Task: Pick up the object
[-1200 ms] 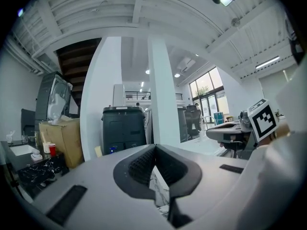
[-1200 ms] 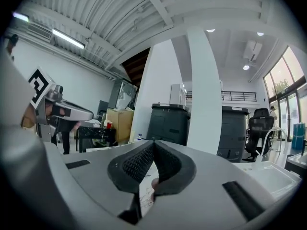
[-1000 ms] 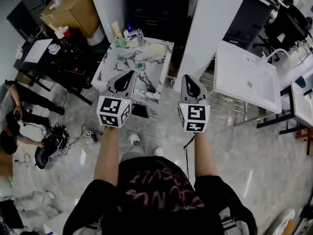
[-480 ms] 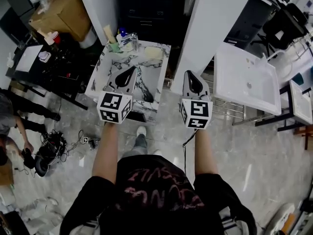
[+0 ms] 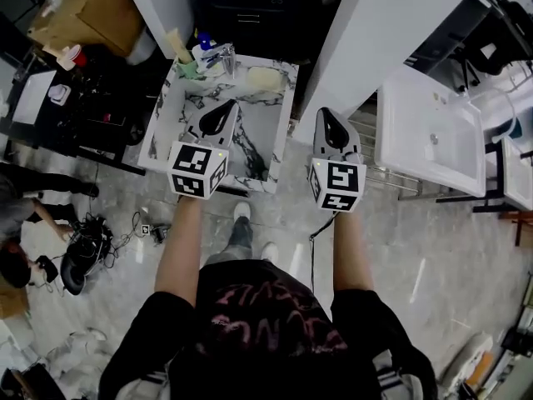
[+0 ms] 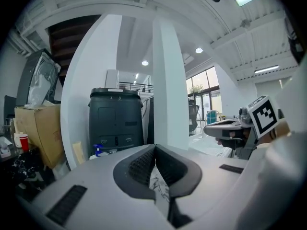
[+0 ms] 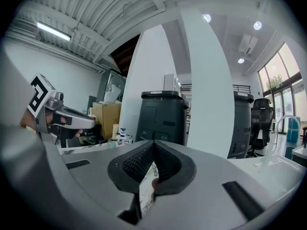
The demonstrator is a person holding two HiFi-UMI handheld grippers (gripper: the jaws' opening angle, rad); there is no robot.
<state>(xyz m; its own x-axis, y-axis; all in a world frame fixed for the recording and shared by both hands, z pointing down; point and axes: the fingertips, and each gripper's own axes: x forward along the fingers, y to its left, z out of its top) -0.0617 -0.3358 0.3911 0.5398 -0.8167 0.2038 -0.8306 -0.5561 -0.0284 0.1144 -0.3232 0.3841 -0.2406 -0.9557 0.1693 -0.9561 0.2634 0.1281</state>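
Observation:
A marble-topped table stands ahead of me. At its back edge sit a blue-capped bottle, a shiny metal piece, a green item and a pale yellow pad. My left gripper hangs over the middle of the tabletop with its jaws shut and empty; in the left gripper view the pads of that left gripper meet. My right gripper is shut and empty too, just right of the table's edge, beside the white pillar. Its closed jaws point at a dark cabinet.
A white sink basin on a metal rack stands at the right. A dark cabinet is behind the table. At the left are a cardboard box, a black table with a red cup, floor cables and a person.
I have stepped forward. The marble table has come nearer, and the left gripper now hangs over its top. Both grippers stay shut.

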